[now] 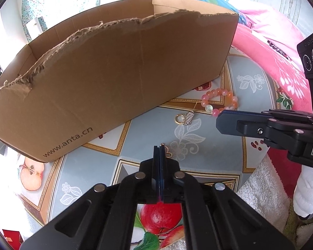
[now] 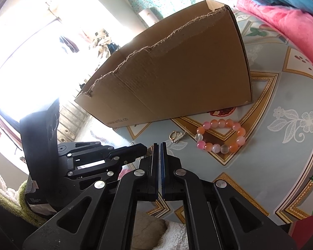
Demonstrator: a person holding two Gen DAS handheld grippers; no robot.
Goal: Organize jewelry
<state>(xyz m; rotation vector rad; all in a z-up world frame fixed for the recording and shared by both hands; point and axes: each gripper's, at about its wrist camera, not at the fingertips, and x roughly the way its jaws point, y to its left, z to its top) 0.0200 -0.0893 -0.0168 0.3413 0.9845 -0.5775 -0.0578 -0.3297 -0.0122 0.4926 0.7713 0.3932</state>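
My left gripper (image 1: 159,148) is shut, and a small gold trinket (image 1: 167,153) pokes out at the right of its tips, pinched between the pads just above the tablecloth. Further off lie a gold ring (image 1: 179,118) and a silver charm (image 1: 189,118) side by side. A pink and orange bead bracelet (image 1: 219,101) lies beyond them, by the box's corner. My right gripper (image 2: 159,145) is shut with nothing in it, its tips (image 1: 219,123) close to the bracelet's near side. In the right wrist view the bracelet (image 2: 220,136) and charm (image 2: 178,136) lie ahead, with the left gripper (image 2: 145,148) at the left.
A large brown cardboard box (image 1: 119,79) with a torn top edge stands behind the jewelry, printed with a web address. The table wears a blue-grey cloth (image 1: 94,170) with fruit and gold borders. Pink bedding (image 1: 281,62) rises at the right; a white towel (image 1: 260,195) lies at the near edge.
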